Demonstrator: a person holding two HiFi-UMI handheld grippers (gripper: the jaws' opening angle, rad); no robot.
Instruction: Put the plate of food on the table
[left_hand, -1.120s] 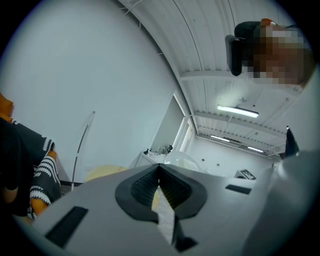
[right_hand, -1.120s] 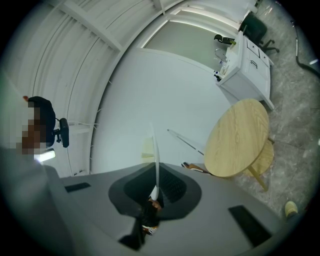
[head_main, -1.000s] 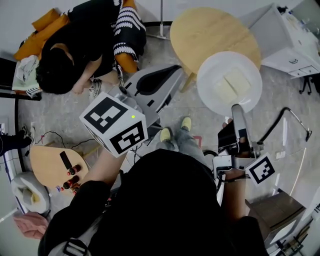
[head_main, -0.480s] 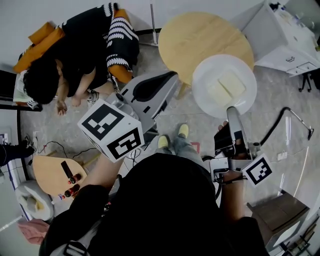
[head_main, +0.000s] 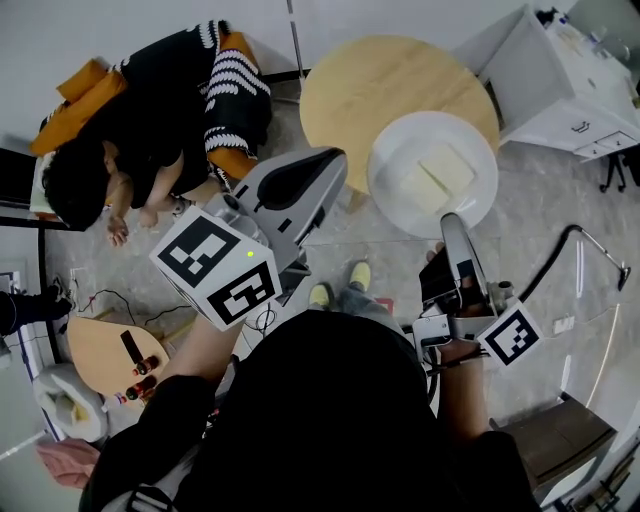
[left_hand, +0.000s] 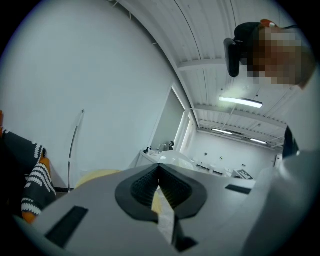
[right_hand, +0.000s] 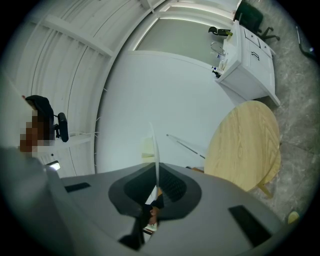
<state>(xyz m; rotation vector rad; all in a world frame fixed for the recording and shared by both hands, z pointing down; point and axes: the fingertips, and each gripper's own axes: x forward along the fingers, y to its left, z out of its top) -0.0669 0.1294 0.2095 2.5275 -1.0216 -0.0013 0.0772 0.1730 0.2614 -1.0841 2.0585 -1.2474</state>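
- Fingers (right_hand: 176, 189) of right gripper (head_main: 450, 224): clamped shut on near rim of white plate (head_main: 400, 140); in right gripper view, rim seen edge-on as a thin white line pinched between the dark pads.
- Fingers (left_hand: 100, 202) of left gripper (head_main: 333, 160): closed on each other, tips meeting, nothing gripped; held to the left of plate, close by but not touching it.
- Underneath, between the two grippers: wearer's yellow shoes (head_main: 352, 275) on grey tiled floor (head_main: 540, 190).
- Low at left edge of head view: small wooden side table (head_main: 100, 345) with a few little bottles (head_main: 140, 365) at its right rim.
- Plate itself: carried by that one rim only, face up toward the head camera, two pale yellowish slabs of food (head_main: 440, 172) lying side by side near its middle, touching.
- Plate's place: in head view overlapping near-right edge of round wooden table (head_main: 370, 80), partly over tabletop, partly over floor; in right gripper view well apart from tabletop, white wall showing between the two, so not set down.
- Left of round table: seated person (head_main: 160, 110) in black top with black-and-white striped sleeve, bent forward on orange seat (head_main: 90, 95).
- Right of round table, farther off: white cabinet (head_main: 560, 80) with drawer fronts.
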